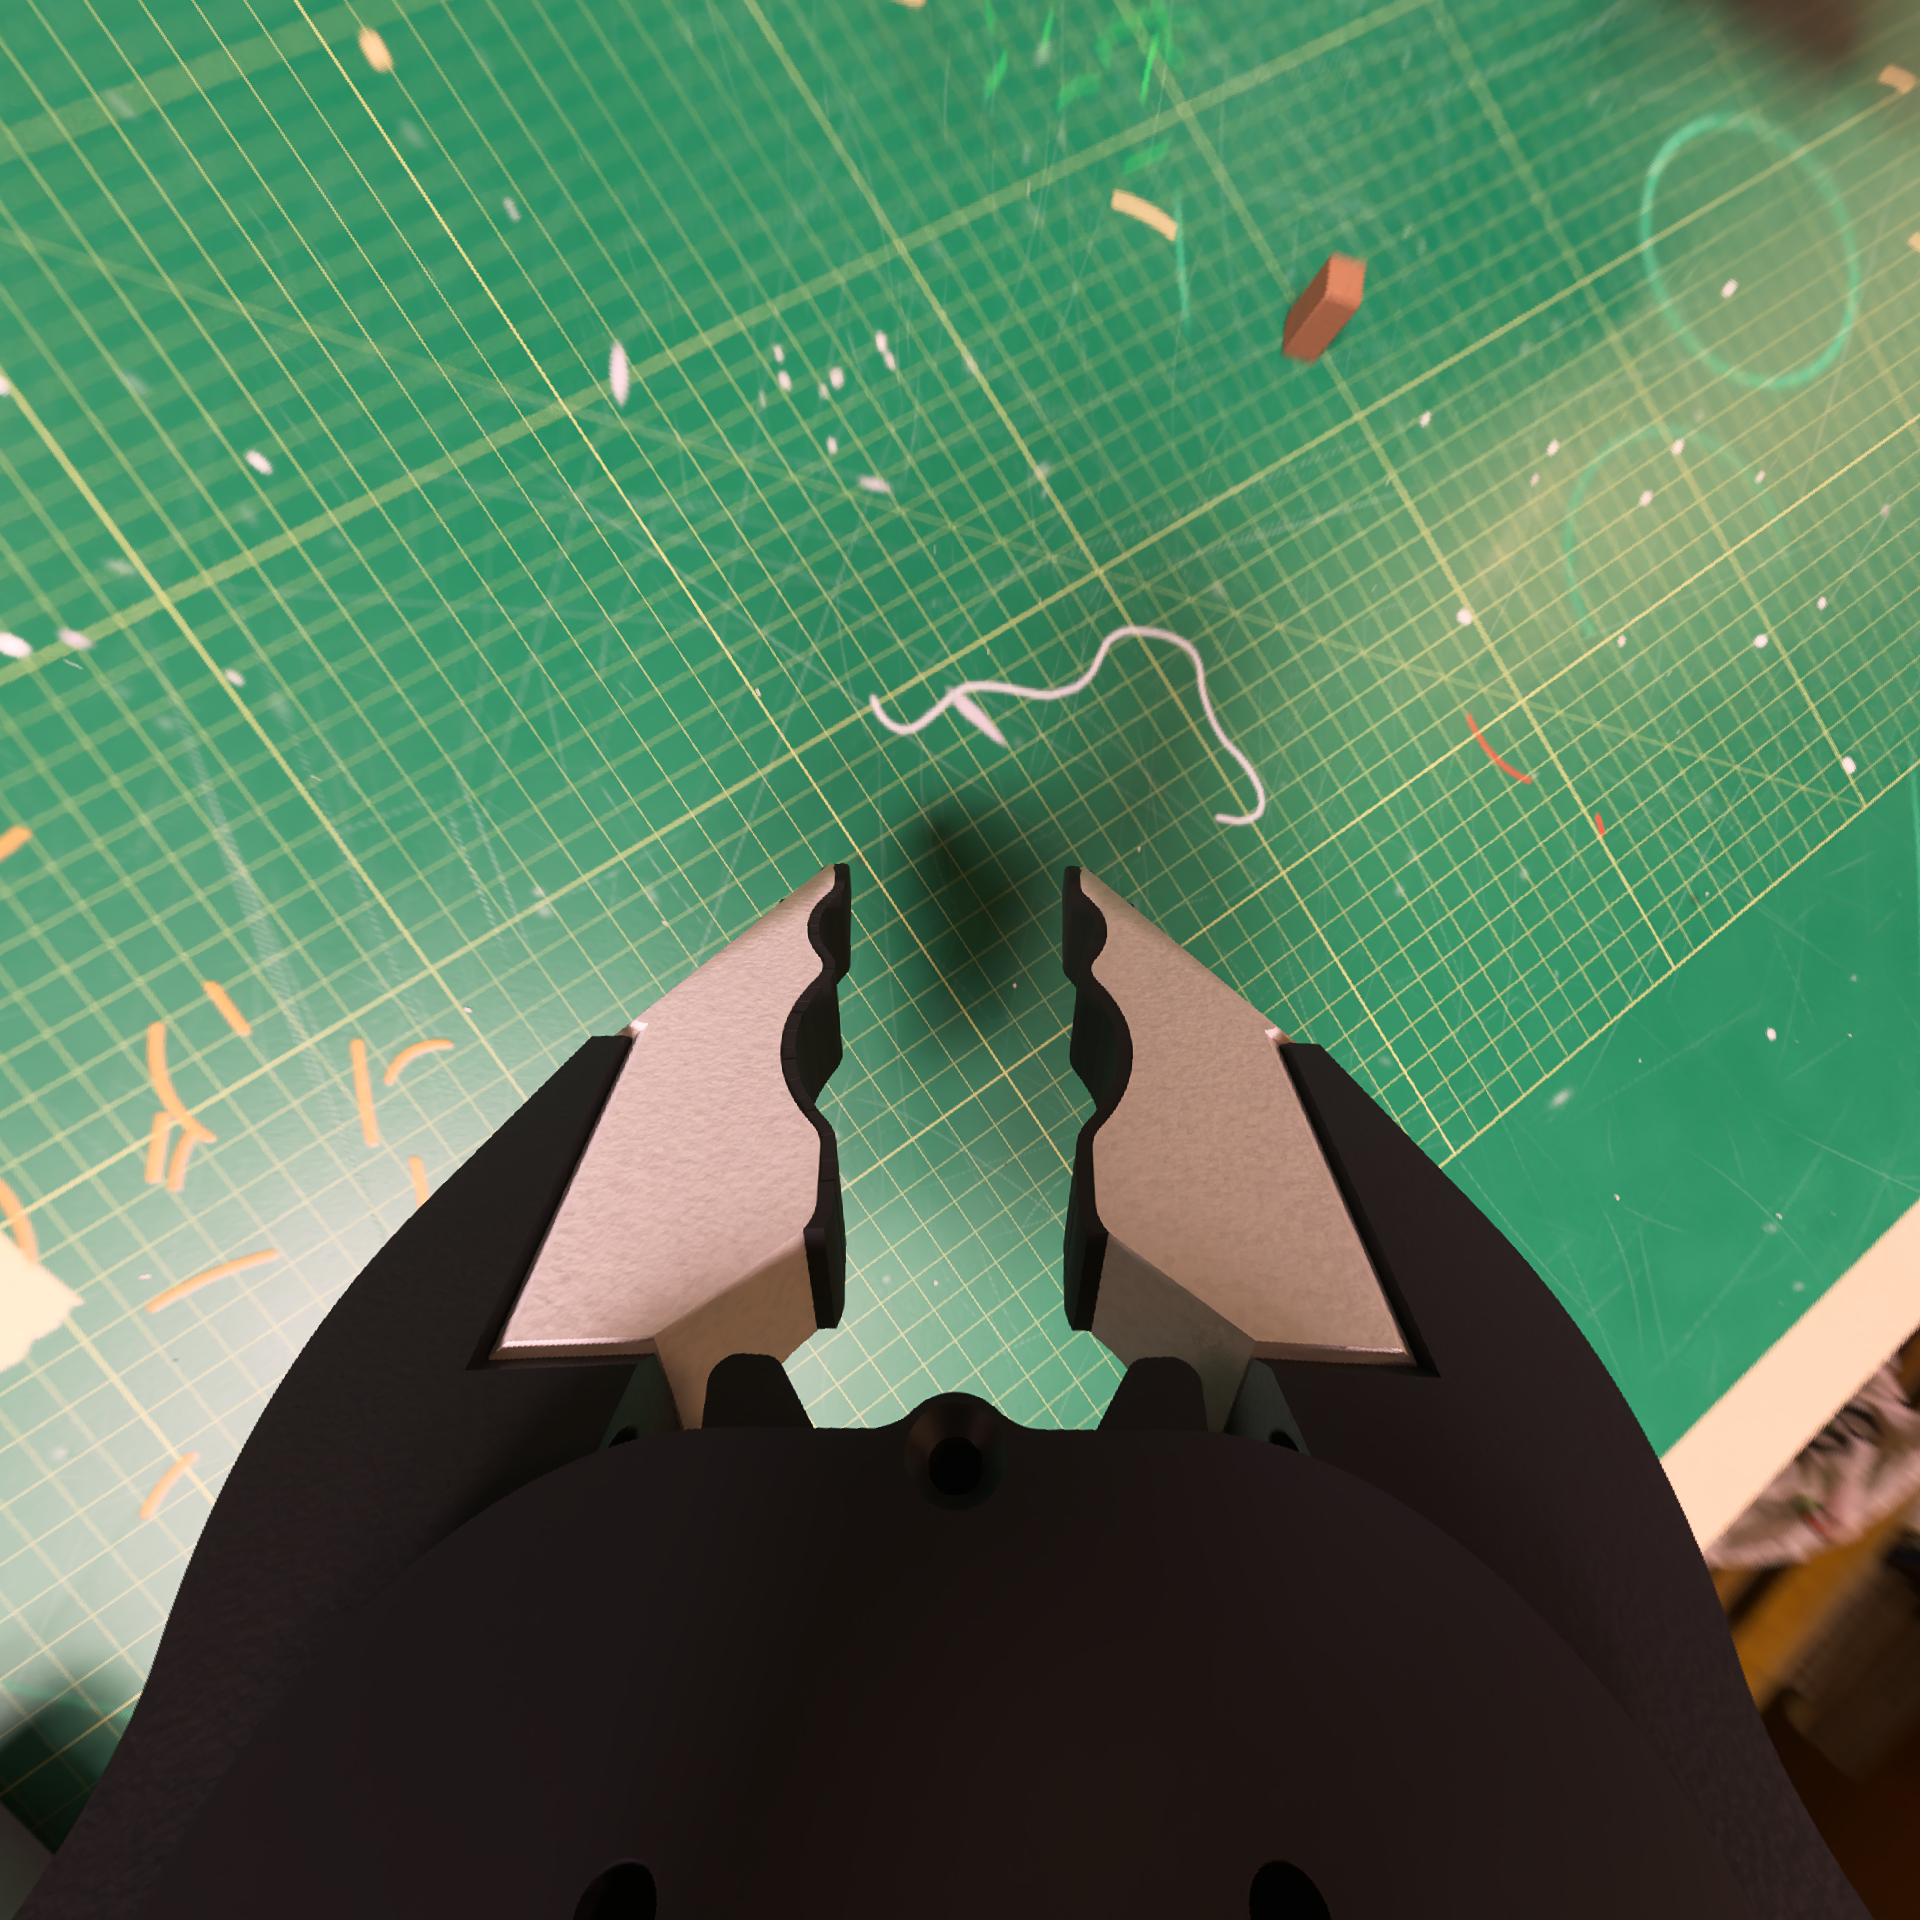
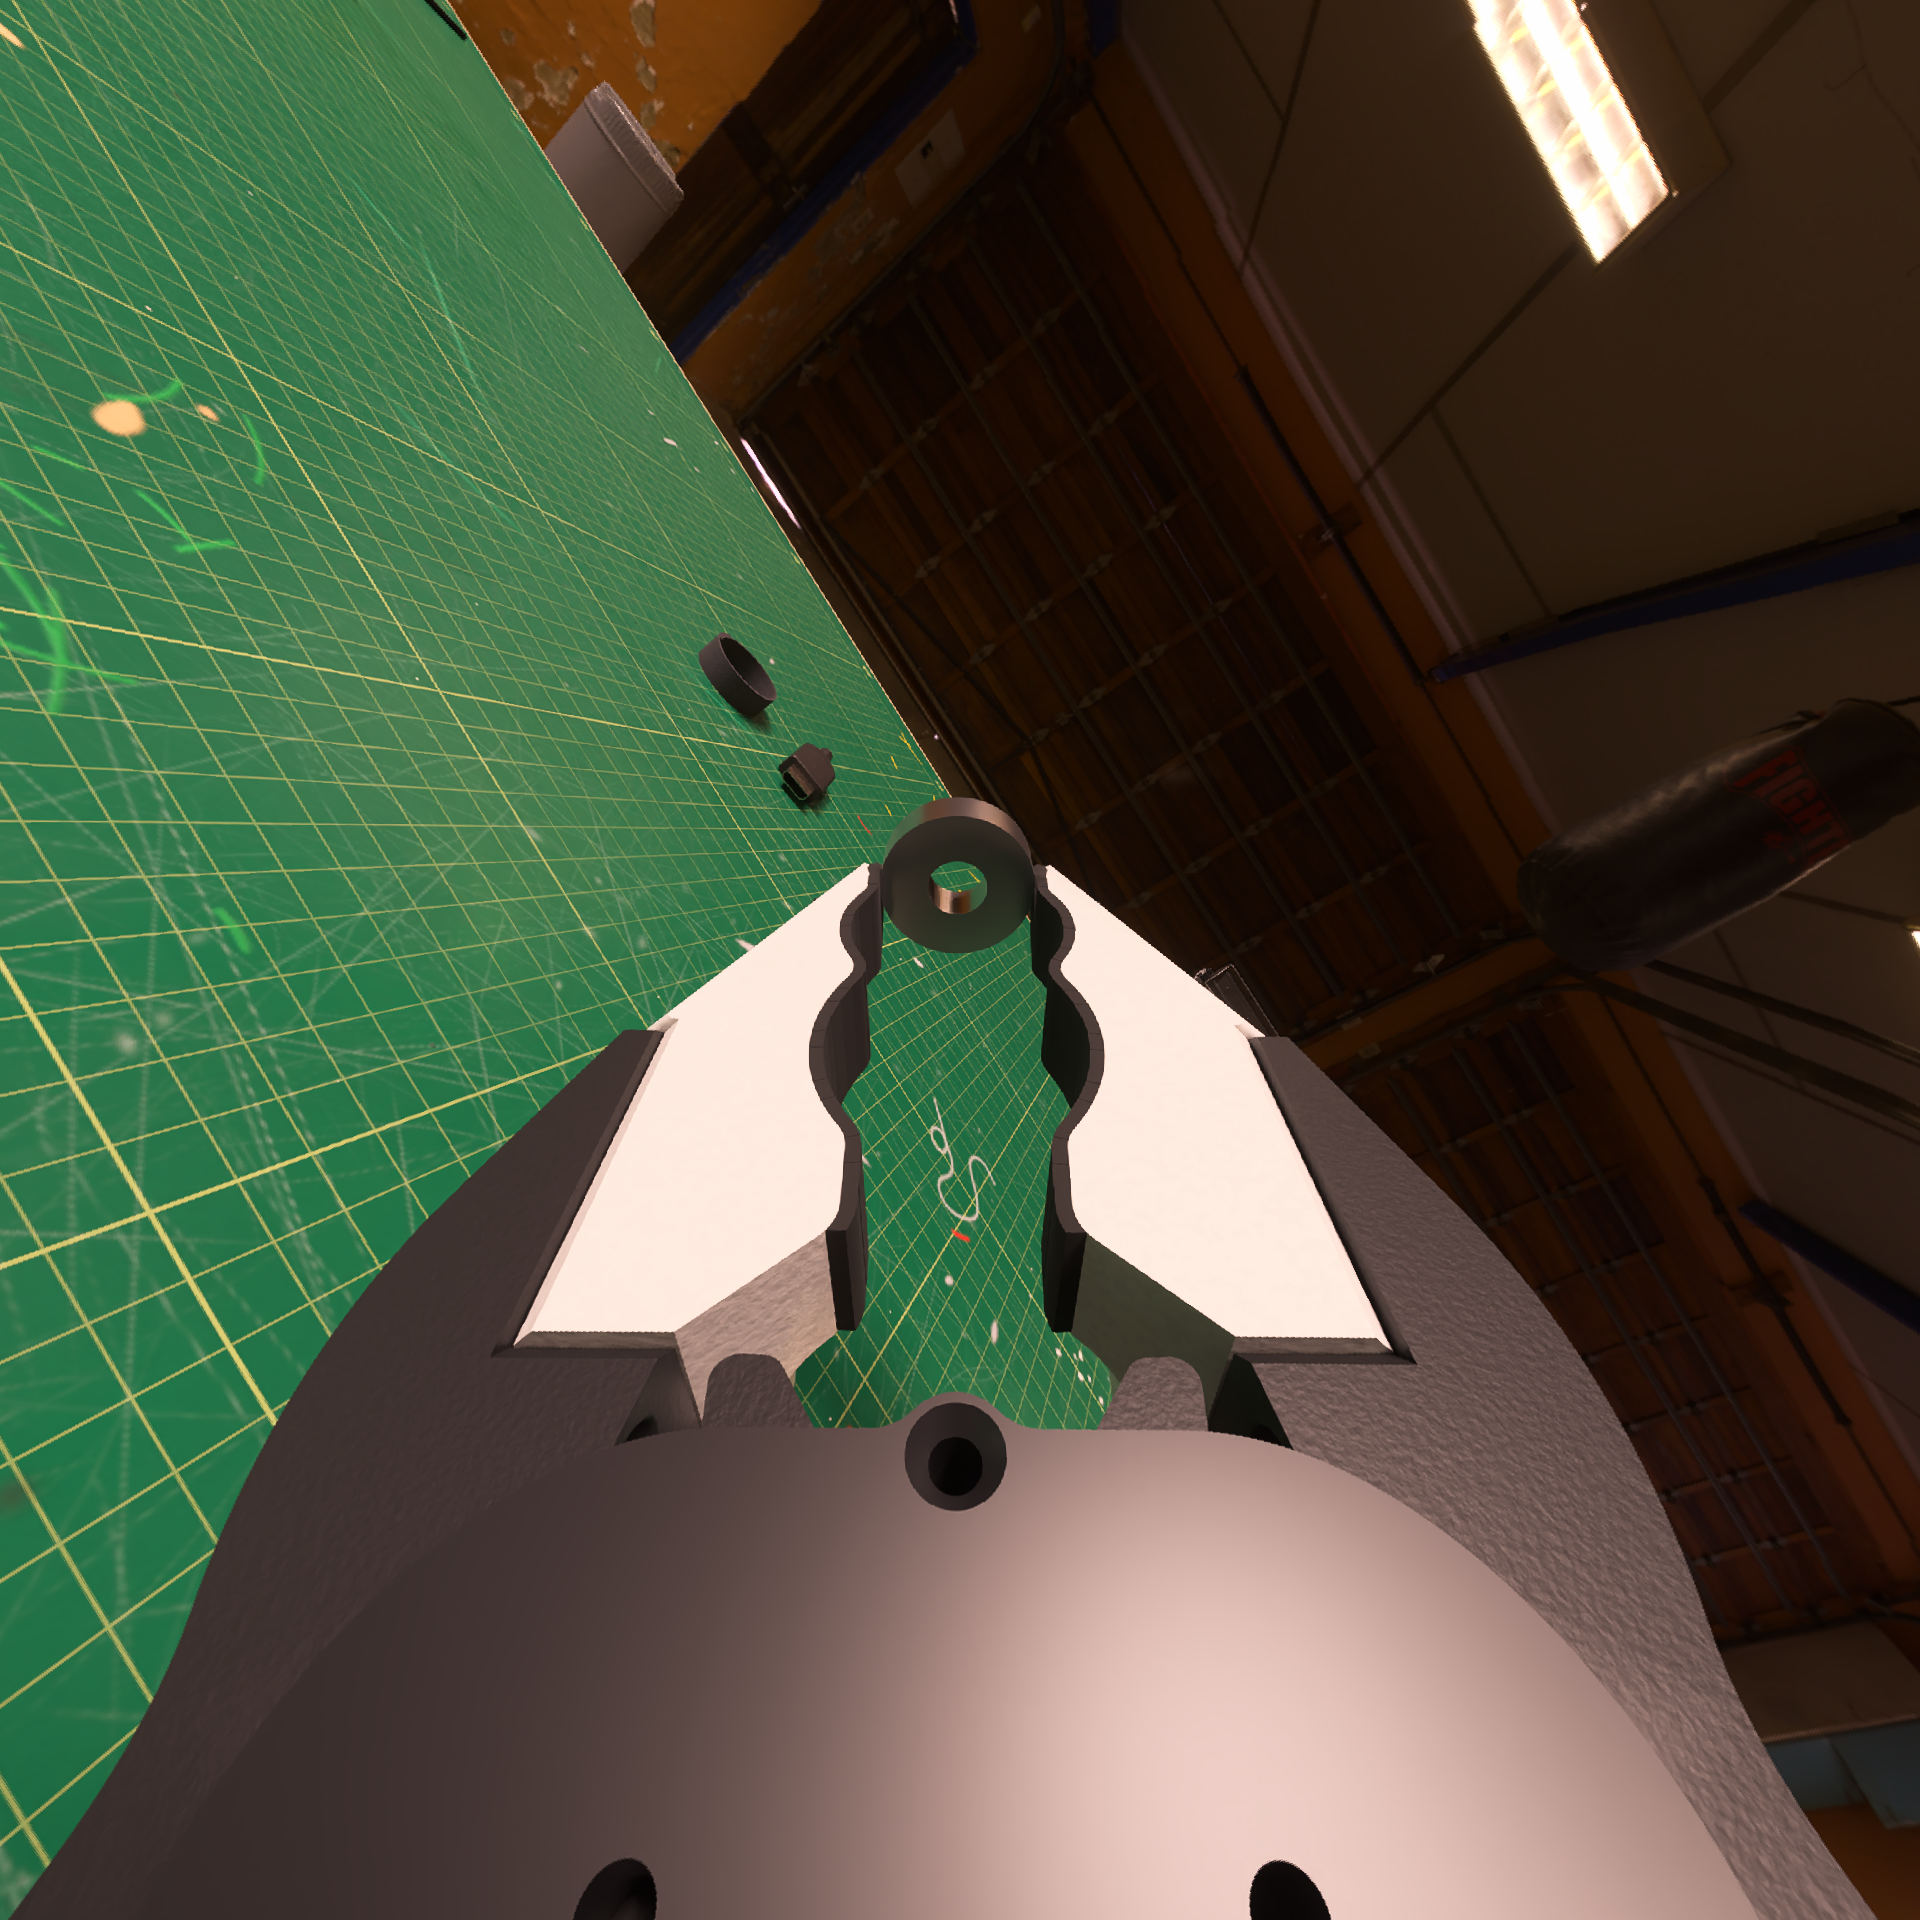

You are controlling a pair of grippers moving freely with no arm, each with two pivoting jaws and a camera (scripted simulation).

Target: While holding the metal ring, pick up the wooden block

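In the left wrist view, a small reddish-brown wooden block lies on the green cutting mat, far ahead and to the right of my left gripper. That gripper is open and empty, hovering above the mat. In the right wrist view, my right gripper is shut on a dark metal ring, pinched between its fingertips and held well above the mat, with the ring's hole facing the camera. The view is strongly tilted.
A short dark cylinder ring and a small dark block-like part lie on the mat near its edge. A white string and paper scraps lie on the mat. The mat's edge runs at lower right.
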